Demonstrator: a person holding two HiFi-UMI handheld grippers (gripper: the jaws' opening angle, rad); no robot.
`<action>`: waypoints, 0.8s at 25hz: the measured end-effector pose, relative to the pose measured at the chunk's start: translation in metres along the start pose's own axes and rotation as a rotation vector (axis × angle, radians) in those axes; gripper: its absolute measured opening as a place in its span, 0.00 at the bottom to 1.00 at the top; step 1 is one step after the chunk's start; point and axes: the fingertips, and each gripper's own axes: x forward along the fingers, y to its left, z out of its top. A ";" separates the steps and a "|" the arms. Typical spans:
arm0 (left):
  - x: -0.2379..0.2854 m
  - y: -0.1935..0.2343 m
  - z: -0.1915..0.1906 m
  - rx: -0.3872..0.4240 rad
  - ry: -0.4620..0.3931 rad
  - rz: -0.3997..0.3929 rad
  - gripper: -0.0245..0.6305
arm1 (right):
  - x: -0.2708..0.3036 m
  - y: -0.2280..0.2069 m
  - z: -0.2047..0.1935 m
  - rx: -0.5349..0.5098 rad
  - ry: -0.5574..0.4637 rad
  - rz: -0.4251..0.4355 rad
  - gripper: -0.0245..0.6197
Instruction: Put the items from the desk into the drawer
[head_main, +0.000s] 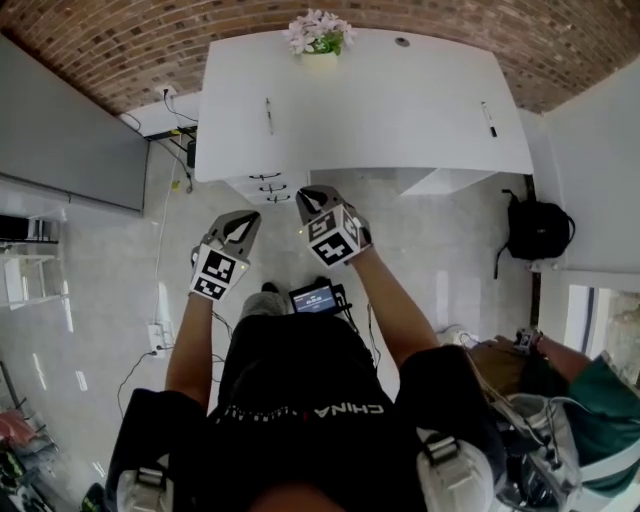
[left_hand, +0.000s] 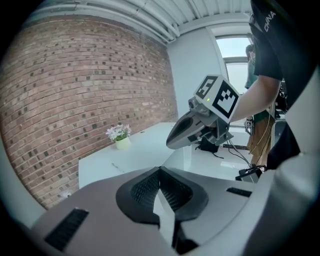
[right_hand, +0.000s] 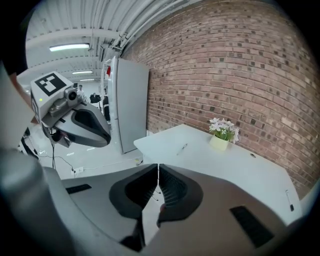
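- White desk (head_main: 400, 110) fills upper centre of head view, set against brick wall (head_main: 100, 40).
- 2 pens are seen lying on the desktop: pen (head_main: 268, 115) at its left side, second pen (head_main: 488, 118) near its right edge, well apart. Potted flowers (head_main: 320, 35) are placed at the back edge, between them.
- Drawer unit (head_main: 265, 187) is tucked under the desk's left part, dark handles showing; no drawer is seen pulled out.
- Left gripper (head_main: 240, 222) is held in the air below the desk in the frame, over pale floor. In its own view the jaws are pressed together at the tips, nothing between them.
- Right gripper (head_main: 310, 195) is held just beside it, slightly higher in the frame, in front of the drawer unit. In its own view the jaws are closed to a hairline slit, nothing gripped.
- Neither gripper is touching desk or pens.
- Black backpack (head_main: 538, 230) is noted on the floor at right; grey cabinet (head_main: 70, 135) at left.
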 end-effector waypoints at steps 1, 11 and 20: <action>0.003 0.003 0.000 -0.003 0.001 0.001 0.05 | 0.009 -0.004 0.001 0.005 0.003 -0.005 0.06; 0.037 0.076 -0.030 -0.055 -0.007 -0.037 0.06 | 0.138 -0.043 0.027 0.136 0.082 -0.059 0.07; 0.087 0.156 -0.076 -0.108 0.008 -0.095 0.05 | 0.270 -0.093 0.035 0.244 0.188 -0.108 0.16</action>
